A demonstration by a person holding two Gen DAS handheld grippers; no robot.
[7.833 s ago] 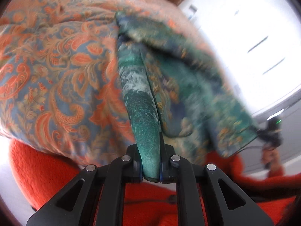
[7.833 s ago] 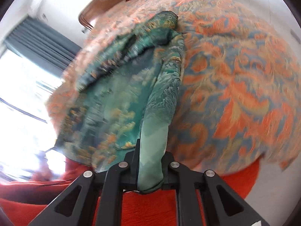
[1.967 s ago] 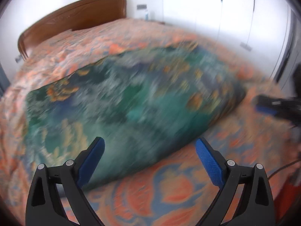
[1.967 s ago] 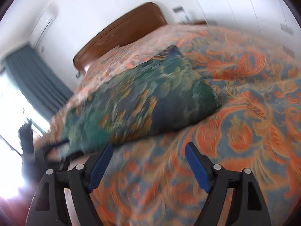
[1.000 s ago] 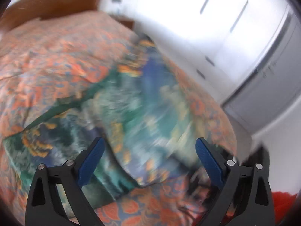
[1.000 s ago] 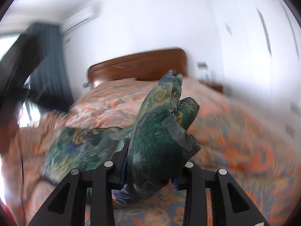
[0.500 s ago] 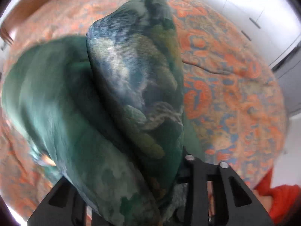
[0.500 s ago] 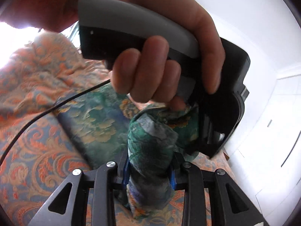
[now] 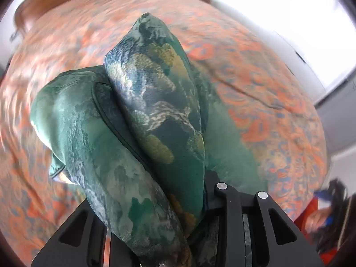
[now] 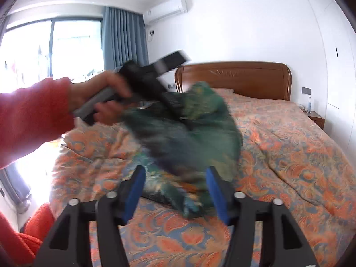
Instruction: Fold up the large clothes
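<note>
The left gripper (image 9: 191, 218) is pinching a thick bunched fold of the green patterned garment (image 9: 153, 120), which is bulging up between its jaws and hiding the pads. The right gripper (image 10: 175, 191) is standing spread, its blue pads (image 10: 136, 189) bare; its jaws have just been opening, and nothing is pressed between them, though the garment (image 10: 191, 138) is lying just beyond the tips. In the right wrist view the person's left hand (image 10: 104, 98), in a red sleeve (image 10: 31, 115), is carrying the cloth over the middle of the bed (image 10: 300, 162), part of it raised and part trailing on the quilt.

The step in hand looks like bringing the lifted edge across to lay it over the rest. To do it well, the pinched wad should be kept taut and low and laid down flat before the left gripper is letting go, since so fat a bunch is likely to spring open and crease. The freed right gripper would serve best by pinning or smoothing the lower layer near the front edge.

There is open quilt to the right and toward the wooden headboard (image 10: 233, 75). The near edge of the bed is running just below the right gripper, so cloth should be kept from sliding off there.
</note>
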